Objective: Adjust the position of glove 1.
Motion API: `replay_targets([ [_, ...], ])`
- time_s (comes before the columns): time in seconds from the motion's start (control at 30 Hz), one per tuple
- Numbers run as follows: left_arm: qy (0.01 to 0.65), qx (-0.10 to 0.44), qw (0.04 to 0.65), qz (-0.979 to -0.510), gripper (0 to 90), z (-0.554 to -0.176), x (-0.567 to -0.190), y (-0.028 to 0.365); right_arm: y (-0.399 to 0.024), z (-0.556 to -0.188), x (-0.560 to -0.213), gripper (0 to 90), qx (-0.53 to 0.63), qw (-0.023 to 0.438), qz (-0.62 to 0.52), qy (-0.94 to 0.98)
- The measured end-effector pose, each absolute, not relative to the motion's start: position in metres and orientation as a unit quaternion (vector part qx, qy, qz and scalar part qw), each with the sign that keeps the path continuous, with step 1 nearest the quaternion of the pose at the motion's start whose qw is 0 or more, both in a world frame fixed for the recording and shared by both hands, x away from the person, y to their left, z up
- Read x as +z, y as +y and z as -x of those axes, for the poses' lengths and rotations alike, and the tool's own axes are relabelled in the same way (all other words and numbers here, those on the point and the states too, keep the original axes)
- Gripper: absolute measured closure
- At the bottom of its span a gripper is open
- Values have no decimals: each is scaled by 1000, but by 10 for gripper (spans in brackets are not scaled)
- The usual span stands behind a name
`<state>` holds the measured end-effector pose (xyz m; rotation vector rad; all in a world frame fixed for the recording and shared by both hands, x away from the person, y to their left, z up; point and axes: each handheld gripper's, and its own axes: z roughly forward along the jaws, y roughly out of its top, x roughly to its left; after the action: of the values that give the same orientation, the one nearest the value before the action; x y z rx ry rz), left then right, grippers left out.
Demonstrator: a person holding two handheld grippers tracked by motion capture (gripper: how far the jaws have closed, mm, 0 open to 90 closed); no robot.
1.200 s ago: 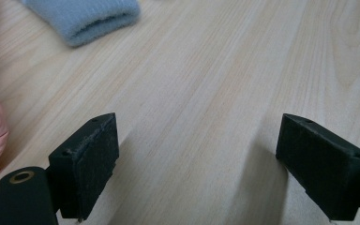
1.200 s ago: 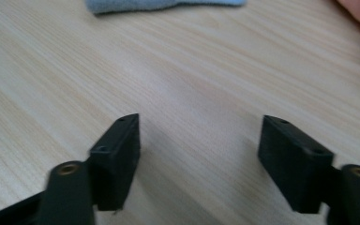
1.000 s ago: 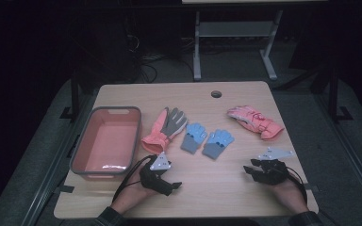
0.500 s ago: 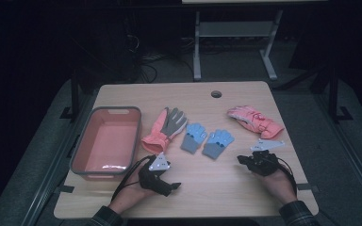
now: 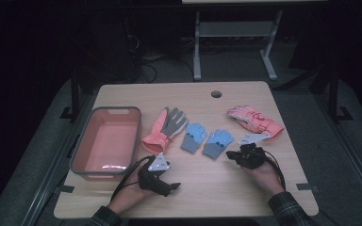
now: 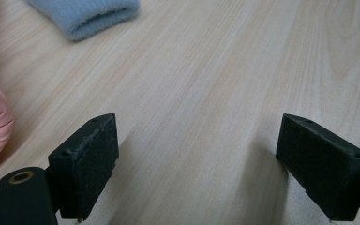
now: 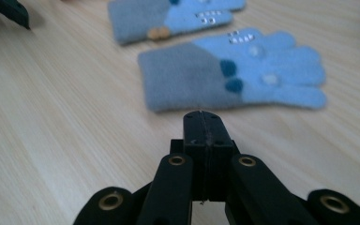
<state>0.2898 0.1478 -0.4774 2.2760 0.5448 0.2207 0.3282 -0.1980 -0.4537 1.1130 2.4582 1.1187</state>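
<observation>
Blue gloves [image 5: 207, 141] lie side by side at mid-table, between the grey-and-pink glove [image 5: 166, 129] to their left and the pink glove [image 5: 254, 118] farther right, and the right gripper [image 5: 231, 155] now points at the nearer one [image 7: 229, 77]. Compared with a second ago, the right hand [image 5: 264, 175] has carried its gripper leftward across the table [image 5: 226, 188], from near the right edge to just beside that glove's cuff. The jaws have just been closing and now stand pressed together with nothing between them; in the right gripper view the tip stops just short of the cuff, not touching it. The left gripper [image 5: 173, 187] rests unchanged at the near left, in front of the pink bin [image 5: 104, 141], jaws spread wide over bare wood and holding nothing. A round hole [image 5: 216, 93] sits near the far edge.
</observation>
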Motion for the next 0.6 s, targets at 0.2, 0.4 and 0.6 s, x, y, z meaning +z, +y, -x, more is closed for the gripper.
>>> replay_targets([
  [0.2, 212, 86, 384, -895, 126, -290, -477, 148, -187, -337, -452, 899, 383, 115, -370, 838],
  [0.4, 211, 85, 382, -895, 126, -290, -477, 149, -180, -351, -453, 900, 390, 111, -365, 838],
  [0.6, 208, 86, 381, -897, 126, -290, -477, 149, -176, -368, -454, 900, 399, 111, -372, 830],
])
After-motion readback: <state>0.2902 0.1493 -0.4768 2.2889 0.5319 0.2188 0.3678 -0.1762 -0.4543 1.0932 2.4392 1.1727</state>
